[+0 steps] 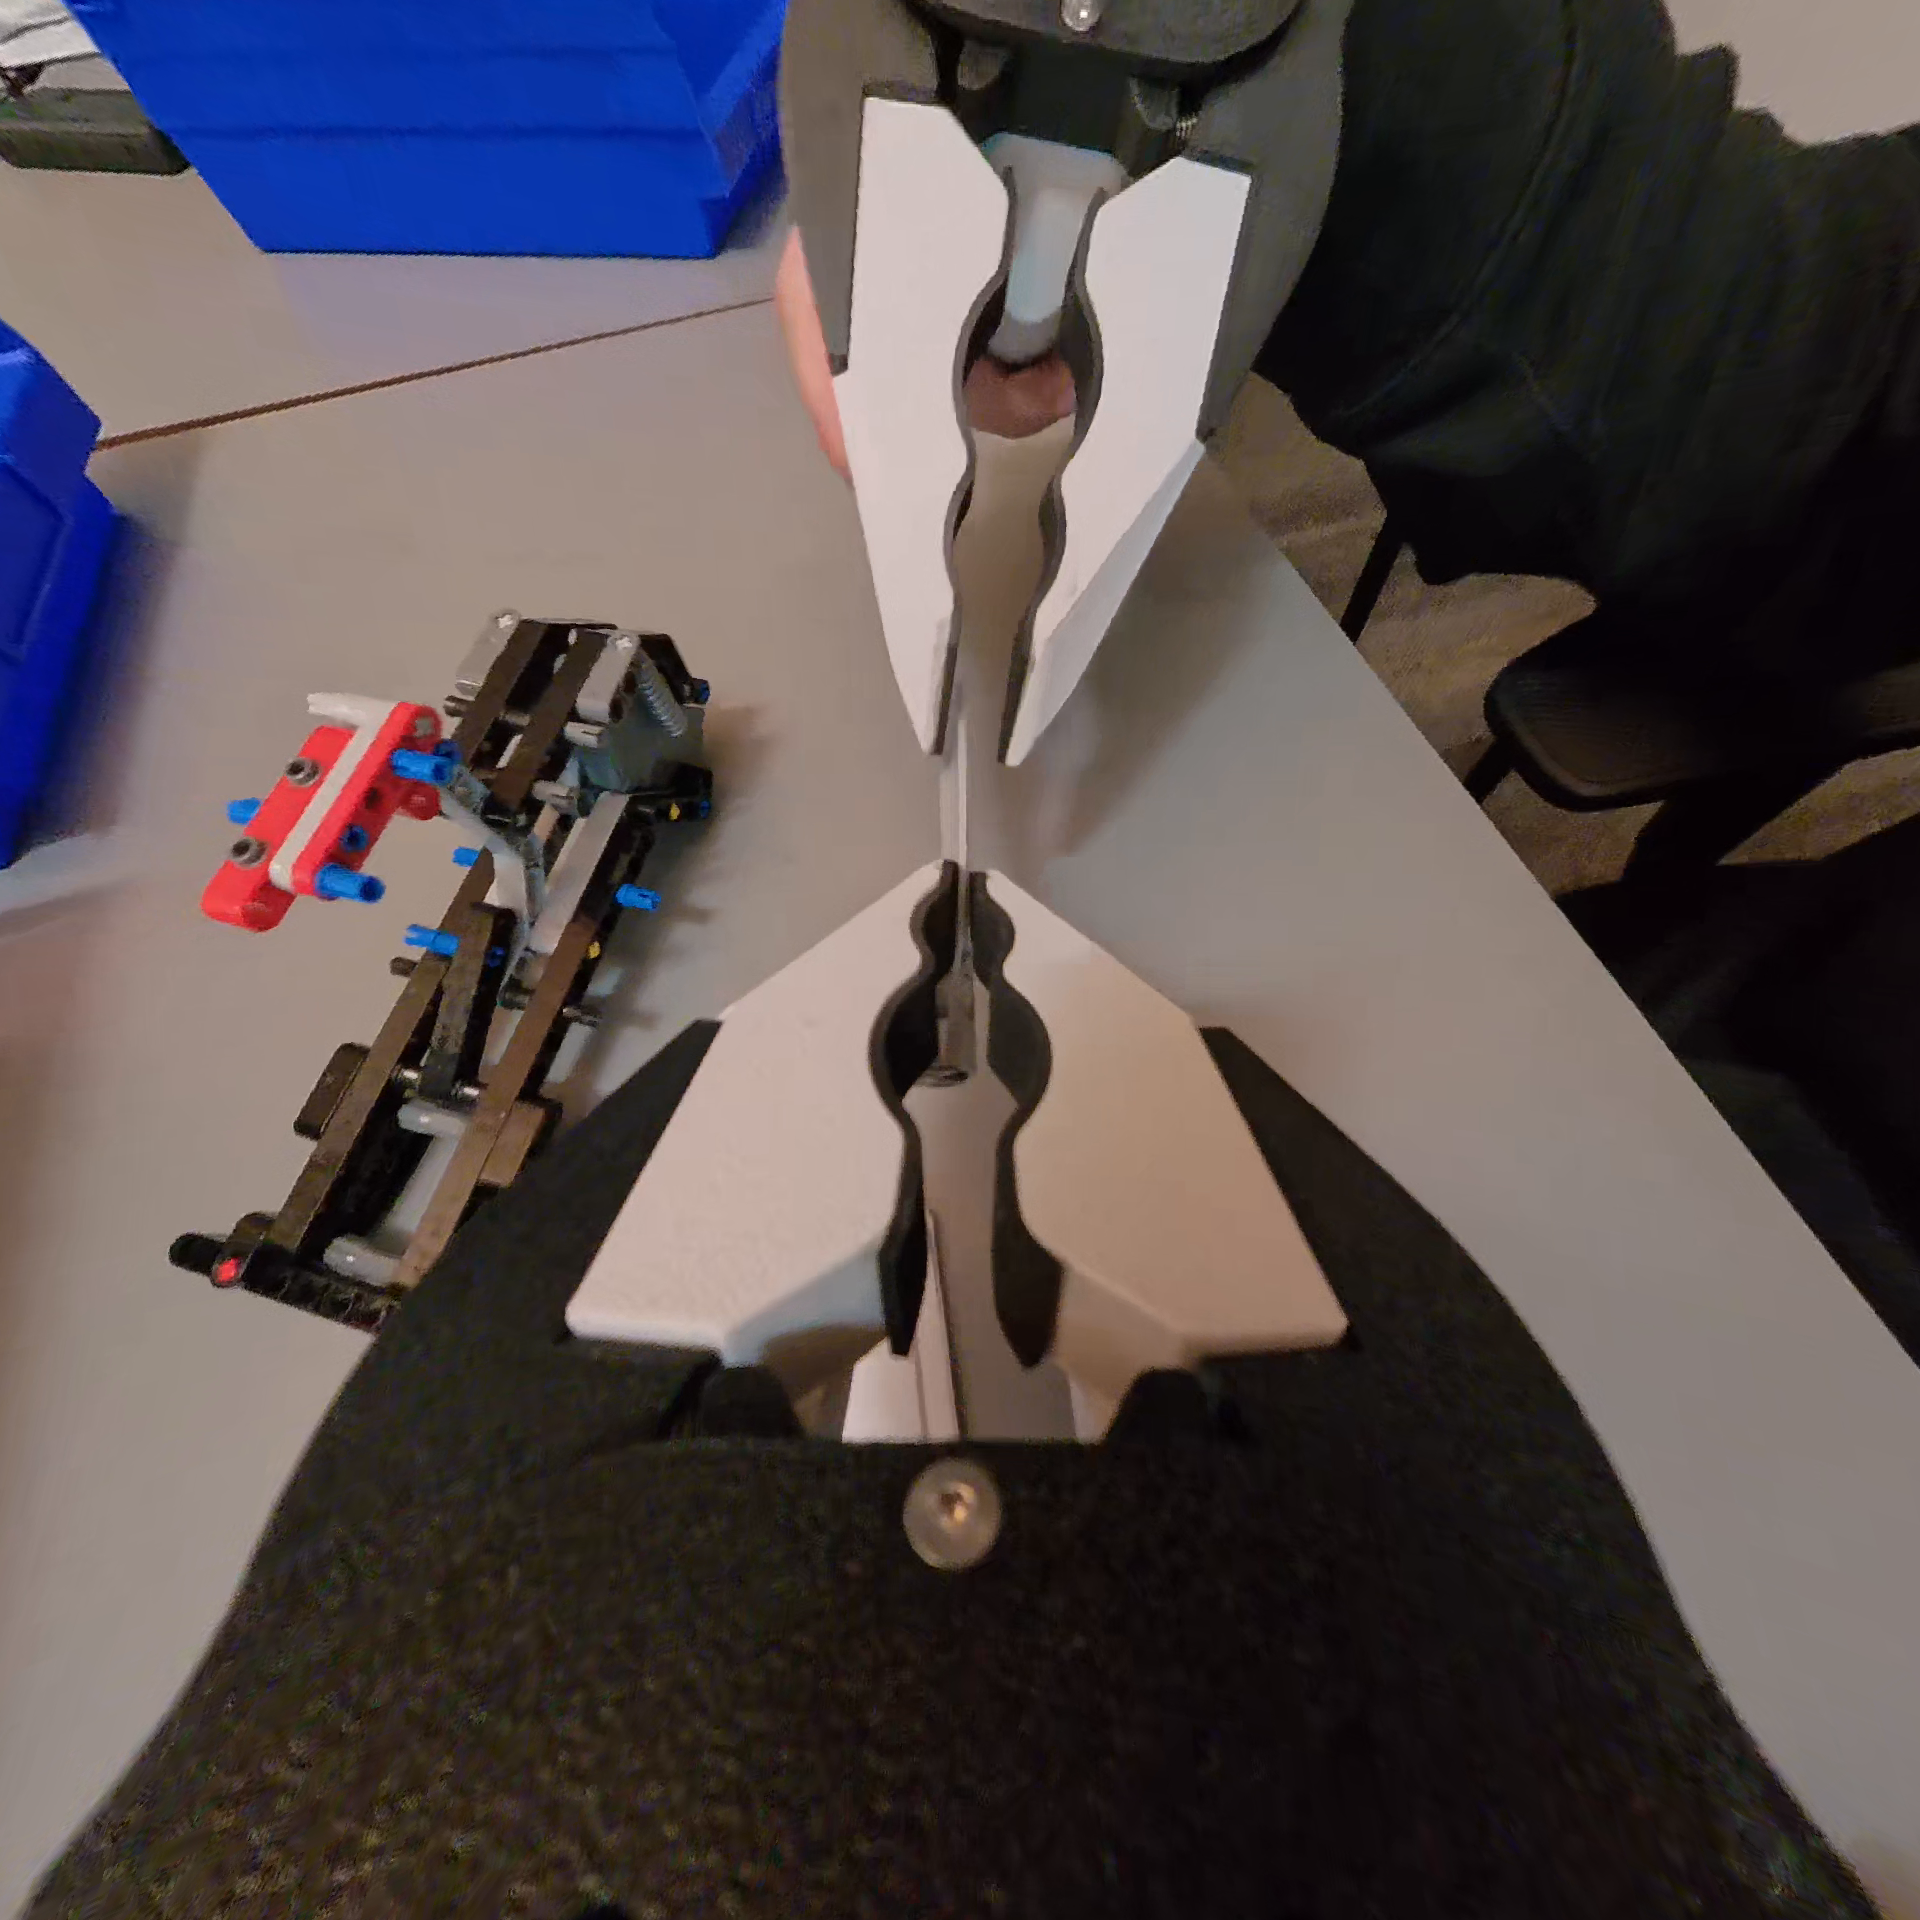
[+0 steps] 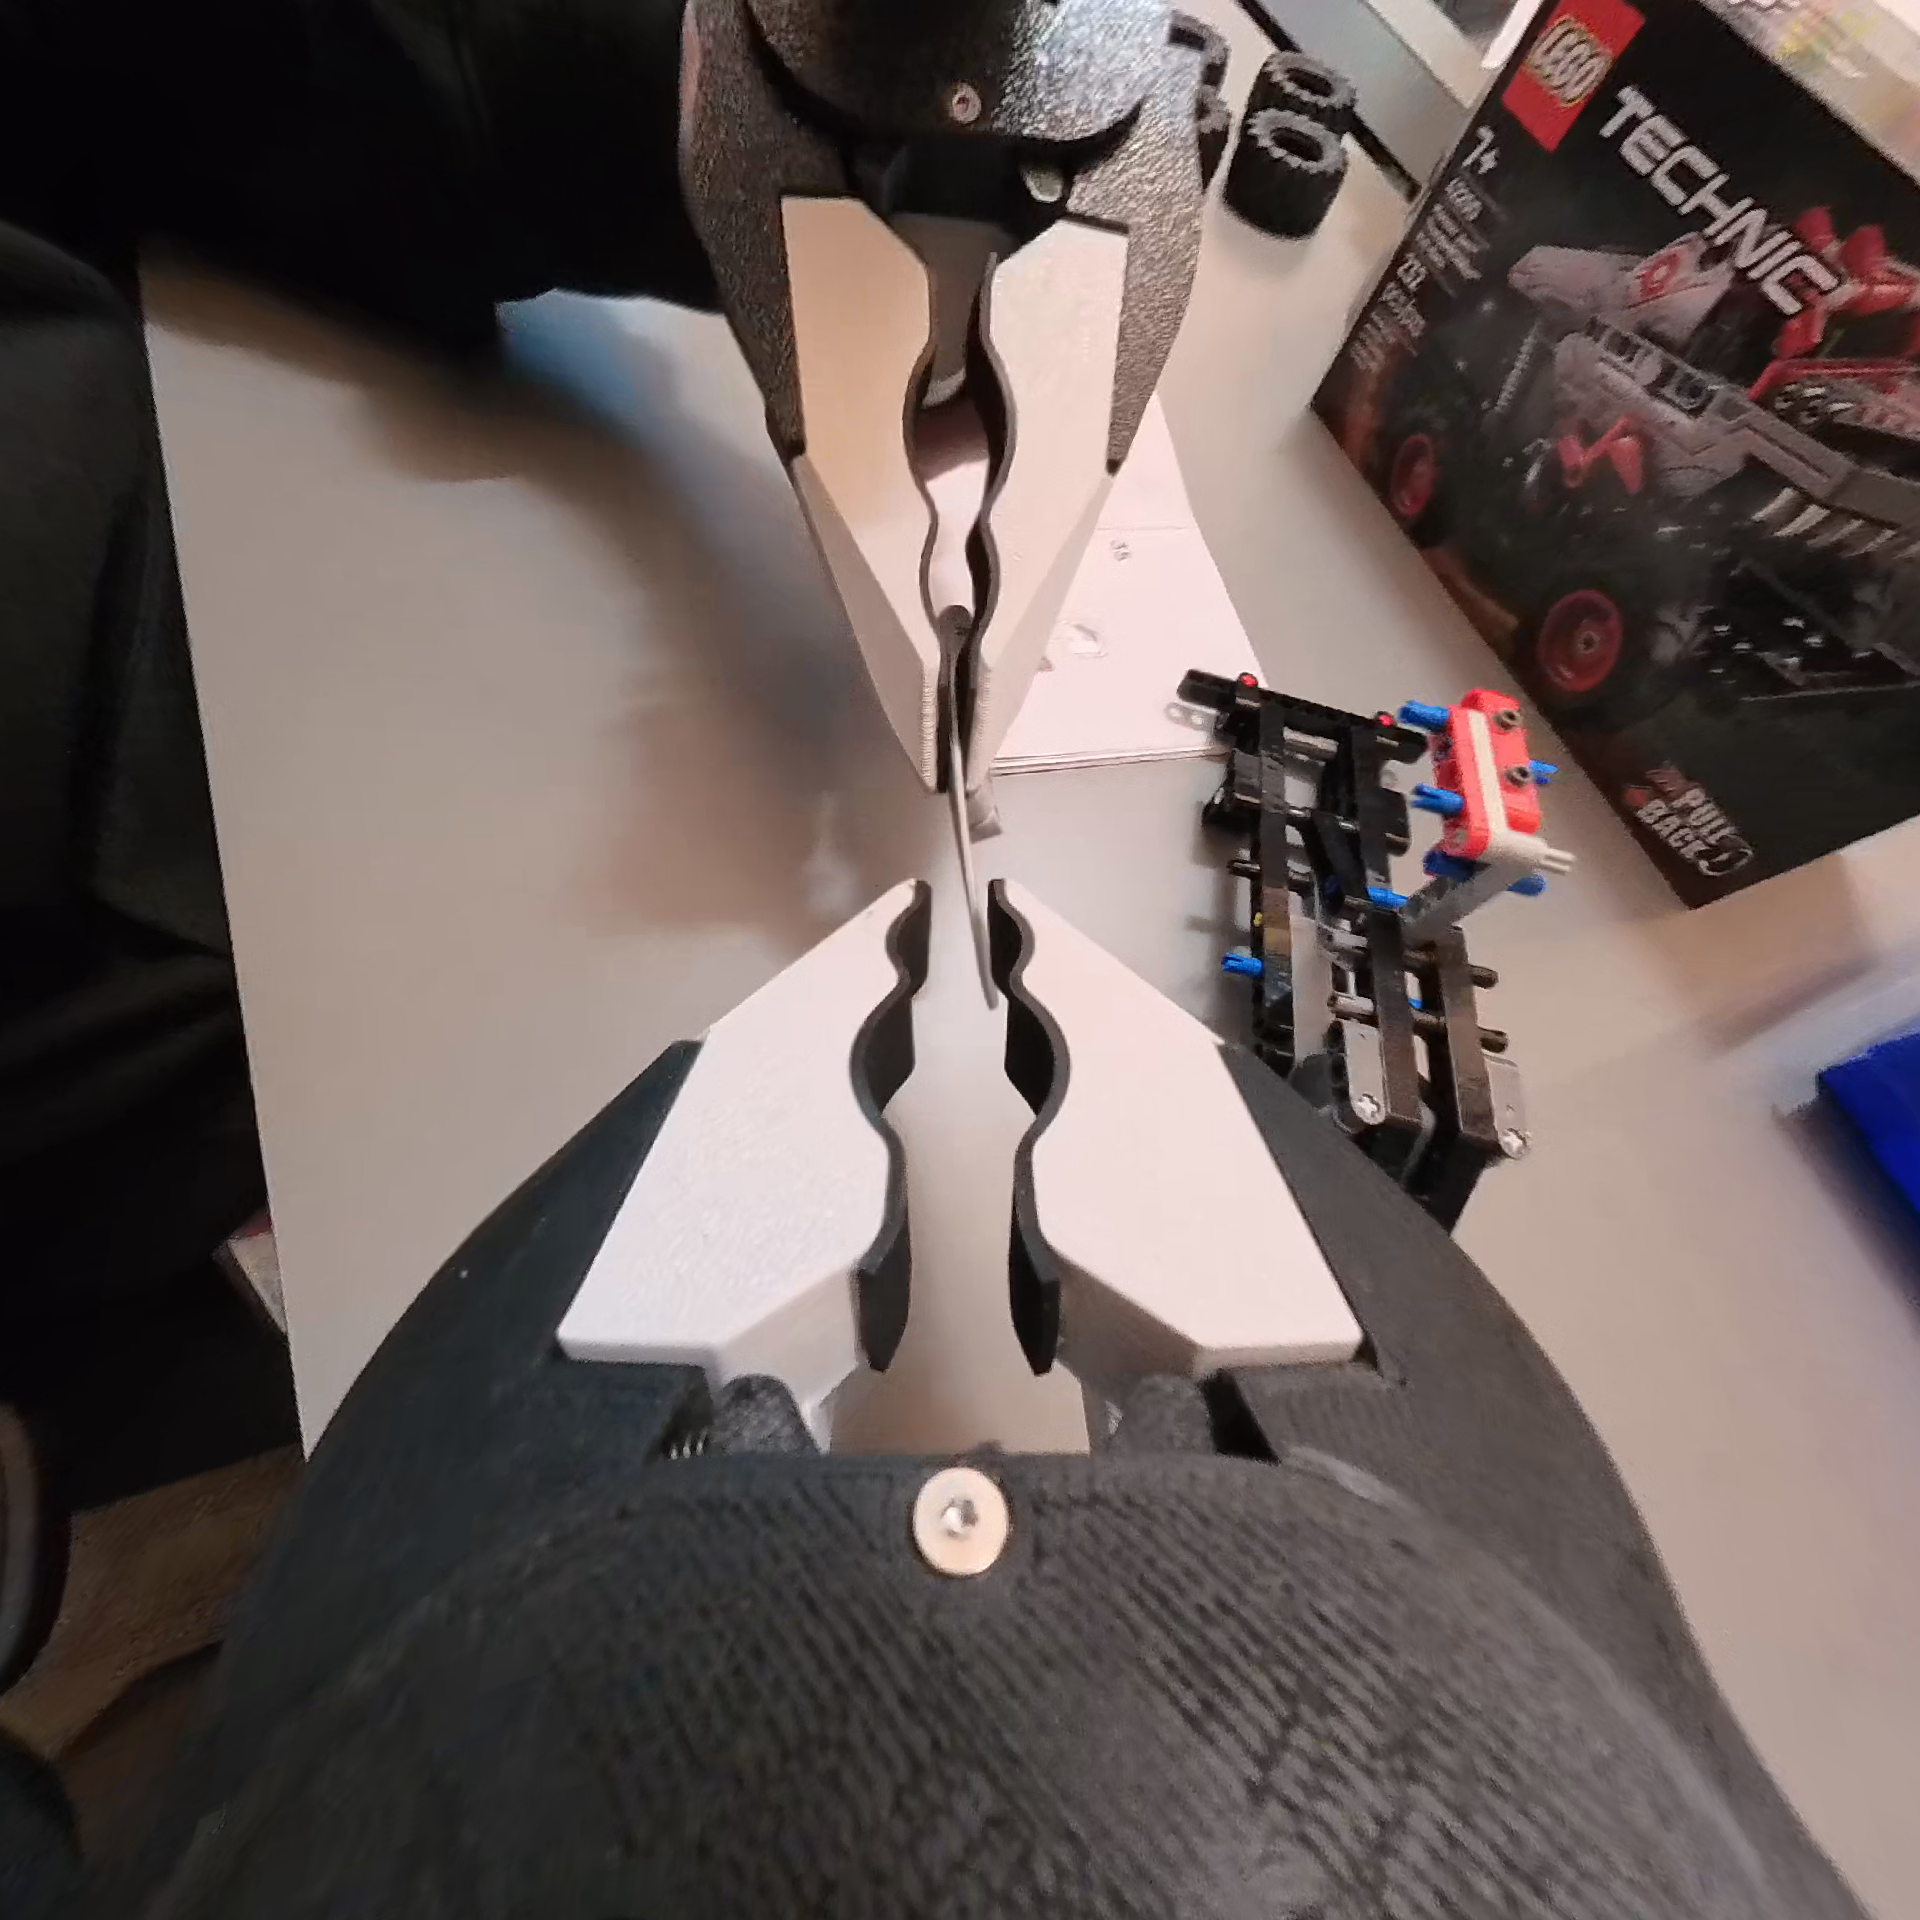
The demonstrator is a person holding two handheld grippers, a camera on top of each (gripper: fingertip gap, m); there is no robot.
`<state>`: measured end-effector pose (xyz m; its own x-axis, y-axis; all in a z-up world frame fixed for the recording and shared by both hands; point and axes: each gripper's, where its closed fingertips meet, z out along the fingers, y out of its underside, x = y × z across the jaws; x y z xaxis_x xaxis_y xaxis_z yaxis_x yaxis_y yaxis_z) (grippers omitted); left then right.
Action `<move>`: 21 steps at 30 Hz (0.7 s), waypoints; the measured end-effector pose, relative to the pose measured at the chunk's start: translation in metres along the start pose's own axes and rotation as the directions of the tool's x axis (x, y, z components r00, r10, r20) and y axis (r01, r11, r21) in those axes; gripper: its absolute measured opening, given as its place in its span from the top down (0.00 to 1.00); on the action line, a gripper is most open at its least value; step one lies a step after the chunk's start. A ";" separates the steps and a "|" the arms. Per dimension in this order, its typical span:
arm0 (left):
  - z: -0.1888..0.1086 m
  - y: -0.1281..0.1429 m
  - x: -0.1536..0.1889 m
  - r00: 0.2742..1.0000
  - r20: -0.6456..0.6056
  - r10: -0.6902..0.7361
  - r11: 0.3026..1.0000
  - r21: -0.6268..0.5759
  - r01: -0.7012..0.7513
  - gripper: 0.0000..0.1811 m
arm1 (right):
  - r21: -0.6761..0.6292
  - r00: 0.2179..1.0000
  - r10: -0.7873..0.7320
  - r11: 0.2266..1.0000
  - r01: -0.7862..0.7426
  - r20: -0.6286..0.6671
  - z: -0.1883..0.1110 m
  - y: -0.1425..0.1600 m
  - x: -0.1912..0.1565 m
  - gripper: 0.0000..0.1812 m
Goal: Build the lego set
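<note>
My left gripper (image 1: pixel 958 873) is shut on a thin grey lego piece (image 1: pixel 954 816) and holds it above the table. In the right wrist view the left gripper (image 2: pixel 956 779) comes down from the top with the piece (image 2: pixel 968 883) sticking out of its tips. My right gripper (image 2: pixel 954 891) faces it tip to tip, open, with the free end of the piece inside the gap between its fingers. It also shows in the left wrist view (image 1: pixel 971 750). The half-built black lego chassis (image 1: pixel 468 935) with a red block (image 1: pixel 322 821) lies on the table beside the grippers; it also shows in the right wrist view (image 2: pixel 1371 935).
Blue bins (image 1: pixel 447 114) stand at the back of the grey table (image 1: pixel 1299 935), another at the left edge (image 1: pixel 42 623). The lego box (image 2: pixel 1662 416), black tyres (image 2: pixel 1288 135) and a white booklet (image 2: pixel 1122 644) lie beyond the chassis. A person in dark clothing (image 1: pixel 1610 260) sits at the table edge. Left and right tips are no more than a few centimetres apart.
</note>
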<state>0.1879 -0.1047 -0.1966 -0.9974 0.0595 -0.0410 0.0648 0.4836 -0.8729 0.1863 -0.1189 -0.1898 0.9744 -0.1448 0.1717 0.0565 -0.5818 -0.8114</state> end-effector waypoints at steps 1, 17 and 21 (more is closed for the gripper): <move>-0.001 -0.001 0.000 1.000 -0.004 -0.005 1.000 0.011 0.005 1.00 | 0.012 1.000 0.011 1.000 -0.011 0.001 0.000 -0.001 0.001 0.96; -0.019 -0.006 -0.014 0.973 -0.055 -0.222 0.971 0.076 0.226 1.00 | 0.108 0.856 0.182 0.983 -0.149 -0.483 -0.054 0.031 0.091 0.61; -0.027 -0.008 -0.017 0.969 -0.049 -0.240 0.966 0.083 0.244 1.00 | 0.082 0.841 0.268 0.962 -0.260 -0.470 -0.031 0.052 0.100 0.51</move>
<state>0.2053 -0.0860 -0.1759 -0.9809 -0.0162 0.1937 -0.1833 0.4096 -0.8937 0.2795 -0.1884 -0.1974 0.7327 -0.6536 0.1898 -0.1812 -0.4561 -0.8713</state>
